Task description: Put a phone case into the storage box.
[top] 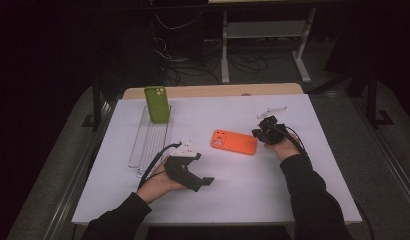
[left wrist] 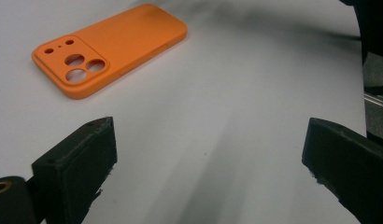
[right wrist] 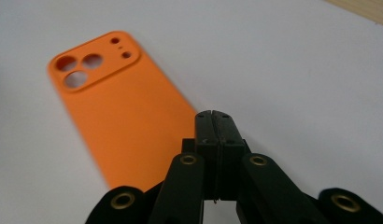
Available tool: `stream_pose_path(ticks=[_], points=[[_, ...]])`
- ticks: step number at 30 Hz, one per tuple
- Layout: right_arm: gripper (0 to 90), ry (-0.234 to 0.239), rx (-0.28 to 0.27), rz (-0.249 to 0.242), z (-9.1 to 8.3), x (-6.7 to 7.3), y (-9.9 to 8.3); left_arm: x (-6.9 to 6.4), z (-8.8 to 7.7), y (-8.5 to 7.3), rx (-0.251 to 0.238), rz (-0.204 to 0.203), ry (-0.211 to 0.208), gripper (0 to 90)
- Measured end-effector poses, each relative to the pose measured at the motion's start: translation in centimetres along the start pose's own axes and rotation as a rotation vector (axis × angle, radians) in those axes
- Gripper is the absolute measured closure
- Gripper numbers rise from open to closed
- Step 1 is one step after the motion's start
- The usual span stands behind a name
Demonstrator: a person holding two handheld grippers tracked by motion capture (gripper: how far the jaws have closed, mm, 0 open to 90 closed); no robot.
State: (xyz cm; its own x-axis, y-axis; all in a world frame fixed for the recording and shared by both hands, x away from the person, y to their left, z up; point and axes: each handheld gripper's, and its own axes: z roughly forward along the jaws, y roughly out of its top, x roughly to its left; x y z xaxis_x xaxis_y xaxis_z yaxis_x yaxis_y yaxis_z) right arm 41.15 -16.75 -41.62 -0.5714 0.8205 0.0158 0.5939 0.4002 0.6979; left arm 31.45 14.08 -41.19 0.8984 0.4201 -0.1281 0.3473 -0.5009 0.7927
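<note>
An orange phone case [top: 233, 141] lies flat on the white table [top: 243, 195], camera cut-outs up and toward the left. In the left gripper view the orange case [left wrist: 110, 46] sits ahead and to the left of my left gripper [left wrist: 208, 135], whose jaws stand wide apart with only bare table between them. That left gripper [top: 200, 167] rests near the front, left of centre. My right gripper [top: 256, 132] is at the case's right end. Its jaws [right wrist: 213, 114] are pressed together with nothing between them, beside the orange case [right wrist: 119, 107]. I cannot tell whether they touch it.
A green phone case [top: 157, 104] stands upright at the far end of a clear slotted rack [top: 150, 142] on the table's left side. A small pale part [top: 272, 110] lies at the back right. Beyond the table's wooden far edge [top: 213, 91] are cables and desk legs.
</note>
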Motion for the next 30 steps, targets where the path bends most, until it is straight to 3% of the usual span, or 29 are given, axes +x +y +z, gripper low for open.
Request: stream_pose_path(ticks=[8,14,20,23,30], points=[[88.4,0.008,0.055,0.007,2.9,-1.3,1.2,0.0,0.1,-0.1,0.004,0.002,-0.005,2.9],[88.4,0.017,0.092,0.004,4.1,-1.3,1.0,0.1,0.1,-0.1,0.004,-0.002,-0.014,0.2],[88.5,0.039,0.098,-0.011,3.6,-1.0,0.6,0.1,0.1,-0.1,-0.005,-0.007,-0.014,0.2],[88.5,0.062,0.1,-0.035,3.1,-0.7,0.2,0.1,0.0,-0.1,-0.01,-0.008,-0.015,0.2],[88.5,0.123,0.092,-0.037,1.3,0.5,-1.6,0.1,-0.1,0.0,-0.012,-0.01,-0.019,0.2]])
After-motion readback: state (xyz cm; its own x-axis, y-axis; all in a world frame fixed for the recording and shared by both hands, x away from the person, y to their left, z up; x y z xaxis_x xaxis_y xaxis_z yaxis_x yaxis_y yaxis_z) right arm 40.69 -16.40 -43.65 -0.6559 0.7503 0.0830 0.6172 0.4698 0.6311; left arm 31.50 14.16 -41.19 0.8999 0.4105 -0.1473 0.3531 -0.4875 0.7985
